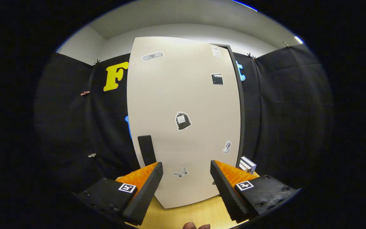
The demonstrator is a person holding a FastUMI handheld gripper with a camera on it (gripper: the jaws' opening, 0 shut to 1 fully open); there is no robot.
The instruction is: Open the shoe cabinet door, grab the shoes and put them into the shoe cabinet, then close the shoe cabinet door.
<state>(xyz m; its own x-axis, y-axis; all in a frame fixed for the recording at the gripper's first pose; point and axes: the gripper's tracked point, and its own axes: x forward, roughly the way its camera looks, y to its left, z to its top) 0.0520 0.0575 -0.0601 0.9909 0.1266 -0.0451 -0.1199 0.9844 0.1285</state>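
One gripper point(186, 187), fingers wide apart, nothing between them. Door point(183, 95) just ahead, looks flush shut, though the fisheye bends its edges. Handle point(146, 149) low on the door's left side, just beyond the left finger.

Fits two stages: shoes still outside, or shoes inside and door shut again.

Any work at the handle: come square, both fingers astride it.

Box point(247, 164) crowds the right foot; table point(195, 213) in front gives swing room.
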